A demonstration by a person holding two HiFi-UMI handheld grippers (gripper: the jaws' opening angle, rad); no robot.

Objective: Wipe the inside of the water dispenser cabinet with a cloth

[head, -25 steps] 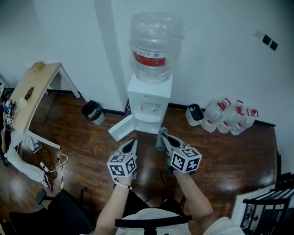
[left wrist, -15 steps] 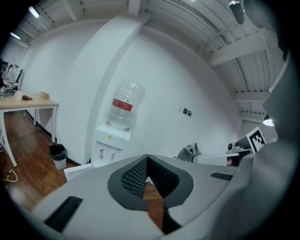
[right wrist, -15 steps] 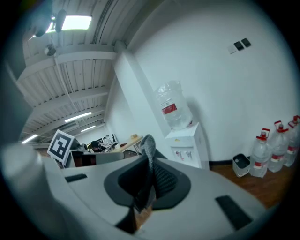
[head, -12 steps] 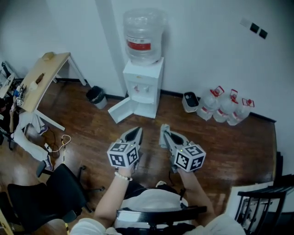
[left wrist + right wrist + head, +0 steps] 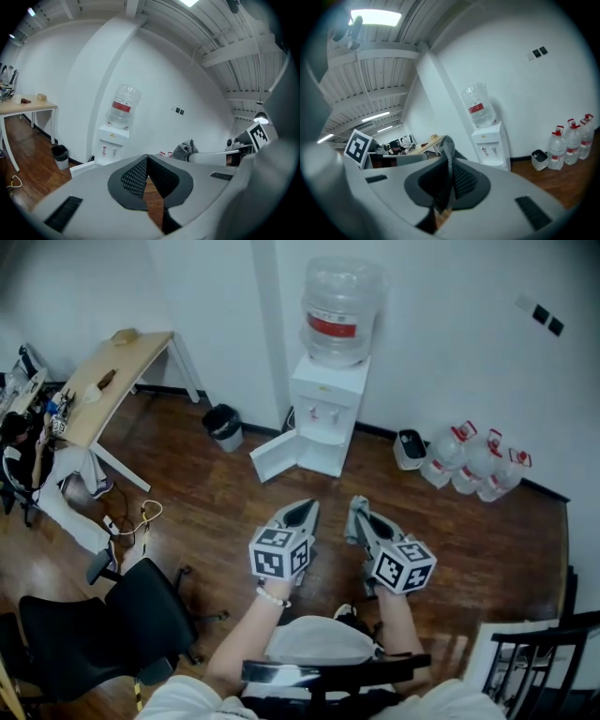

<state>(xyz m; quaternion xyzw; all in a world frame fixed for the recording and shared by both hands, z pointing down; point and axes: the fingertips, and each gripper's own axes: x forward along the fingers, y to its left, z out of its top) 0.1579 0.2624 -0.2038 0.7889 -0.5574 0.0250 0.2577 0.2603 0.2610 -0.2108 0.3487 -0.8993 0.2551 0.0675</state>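
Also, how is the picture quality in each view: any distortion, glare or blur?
Head view: wide-angle, lines bend, corners dim, water dispenser sharp. Left gripper view: strong fisheye, black rim, ceiling lamp glares at top. Right gripper view: same fisheye, bright ceiling light, the near cloth soft.

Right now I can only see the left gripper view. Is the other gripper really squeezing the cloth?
Observer: Yes. In the right gripper view, the right gripper has its jaws shut on the grey cloth, which sticks up between them.
Operator: Is the little door under the water dispenser open?
Observer: Yes. The head view shows the cabinet door swung open to the left of the water dispenser.
Operator: Is there stuff near me that I can't see?
Observer: A black office chair stands on the wooden floor at your left side.
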